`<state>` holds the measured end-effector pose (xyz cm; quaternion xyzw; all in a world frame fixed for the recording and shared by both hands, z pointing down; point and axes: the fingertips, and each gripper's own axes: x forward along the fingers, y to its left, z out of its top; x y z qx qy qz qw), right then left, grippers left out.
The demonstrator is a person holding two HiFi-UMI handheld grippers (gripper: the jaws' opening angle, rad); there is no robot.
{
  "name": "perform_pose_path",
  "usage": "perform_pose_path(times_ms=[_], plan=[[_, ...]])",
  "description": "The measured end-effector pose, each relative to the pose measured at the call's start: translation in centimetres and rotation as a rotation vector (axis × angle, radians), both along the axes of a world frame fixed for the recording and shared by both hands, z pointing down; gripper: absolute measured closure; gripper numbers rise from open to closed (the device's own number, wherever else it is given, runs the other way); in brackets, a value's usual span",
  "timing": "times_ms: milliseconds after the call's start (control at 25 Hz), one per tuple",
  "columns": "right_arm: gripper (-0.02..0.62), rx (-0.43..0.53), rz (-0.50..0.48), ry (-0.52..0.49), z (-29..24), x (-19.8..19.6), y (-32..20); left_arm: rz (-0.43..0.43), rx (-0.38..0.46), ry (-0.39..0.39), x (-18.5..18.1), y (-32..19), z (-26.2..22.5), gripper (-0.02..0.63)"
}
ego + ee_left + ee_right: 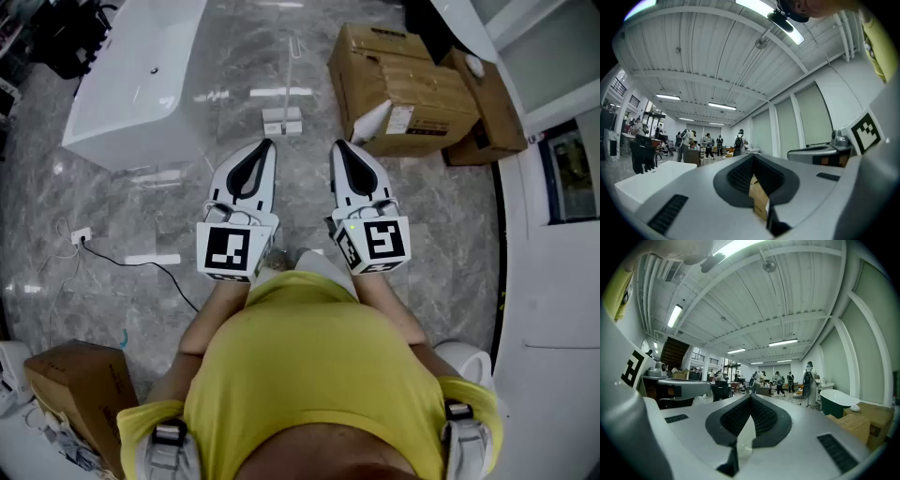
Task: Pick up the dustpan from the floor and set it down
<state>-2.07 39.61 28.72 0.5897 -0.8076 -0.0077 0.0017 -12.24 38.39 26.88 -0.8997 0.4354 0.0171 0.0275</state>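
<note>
Two grippers are held level, side by side, in front of a person in a yellow shirt [309,375], seen from above on a grey marble floor [187,187]. At 10 o'clock lies a white bathtub [131,75]. At 8 o'clock a small white socket block [81,235] trails a black cable across the floor, and a lone cardboard box [80,384] sits at 7 o'clock.

The left gripper [267,144] has its jaws closed tip to tip with nothing between them. In the left gripper view only a brown box [758,197] shows through the slot behind the tips.

The dustpan [282,120], pale with a thin handle, sits on the floor at 12 o'clock, just ahead of both grippers and touching neither.

The right gripper [337,144] also has its jaws fully closed and empty. At 1 o'clock is a pile of cardboard boxes [403,89].

Both gripper views look across a large hall with people [708,143] standing far off. The right gripper view shows a dark green bathtub [836,404] at 3 o'clock.
</note>
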Motion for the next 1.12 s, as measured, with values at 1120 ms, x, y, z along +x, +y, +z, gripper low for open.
perform_pose_path(times_ms=[1120], plan=[[0.471, -0.109, -0.160, -0.036, 4.5, 3.8, -21.9, -0.043, -0.077, -0.025, 4.0, -18.9, 2.4, 0.604]])
